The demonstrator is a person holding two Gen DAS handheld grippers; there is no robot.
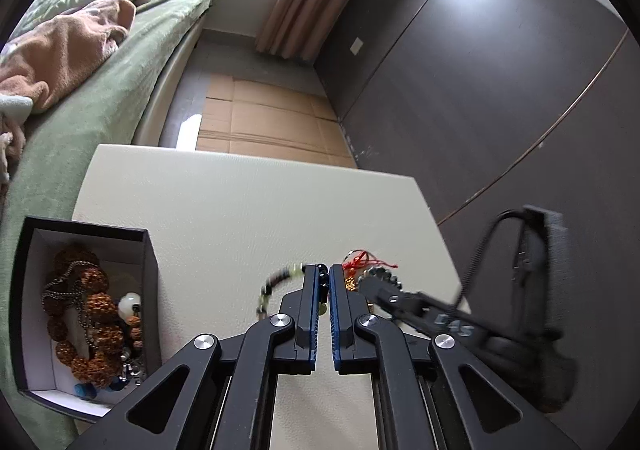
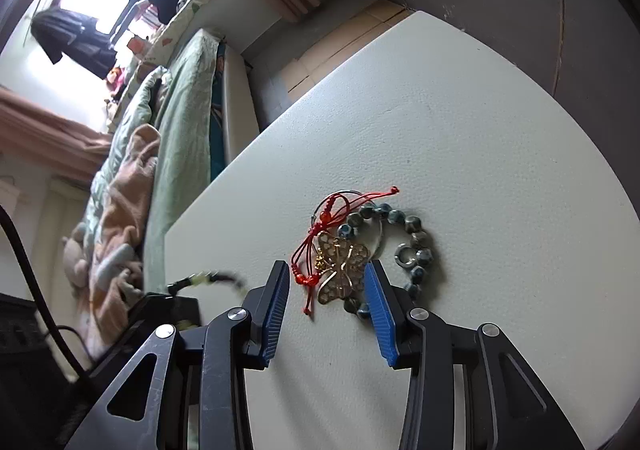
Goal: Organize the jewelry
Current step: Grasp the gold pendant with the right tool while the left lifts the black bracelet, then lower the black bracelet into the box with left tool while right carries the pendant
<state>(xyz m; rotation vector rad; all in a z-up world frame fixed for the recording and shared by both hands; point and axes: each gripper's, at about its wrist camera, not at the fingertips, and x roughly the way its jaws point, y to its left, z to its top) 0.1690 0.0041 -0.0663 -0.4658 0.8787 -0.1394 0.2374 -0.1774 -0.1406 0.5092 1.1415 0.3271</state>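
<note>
The dark-and-green bead bracelet [image 1: 276, 282] is pinched in the clenched left gripper [image 1: 324, 282], its loop trailing left, presumably bound for the black box [image 1: 150, 250] at the table's near left, which already holds brown beads and chain. The gold butterfly pendant [image 2: 340, 270], tangled with red cord [image 2: 320, 226] and a grey-blue bead bracelet [image 2: 416, 246], lies between the unclenched right gripper's [image 2: 326, 284] fingers, not yet pressed. White table [image 2: 460, 130] beneath.

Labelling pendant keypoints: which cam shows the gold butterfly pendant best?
Right wrist view. The gold butterfly pendant lies whole and sharp on the white table, between the open fingers of the right tool. The left wrist view shows only a gold sliver beside the left tool.
</note>
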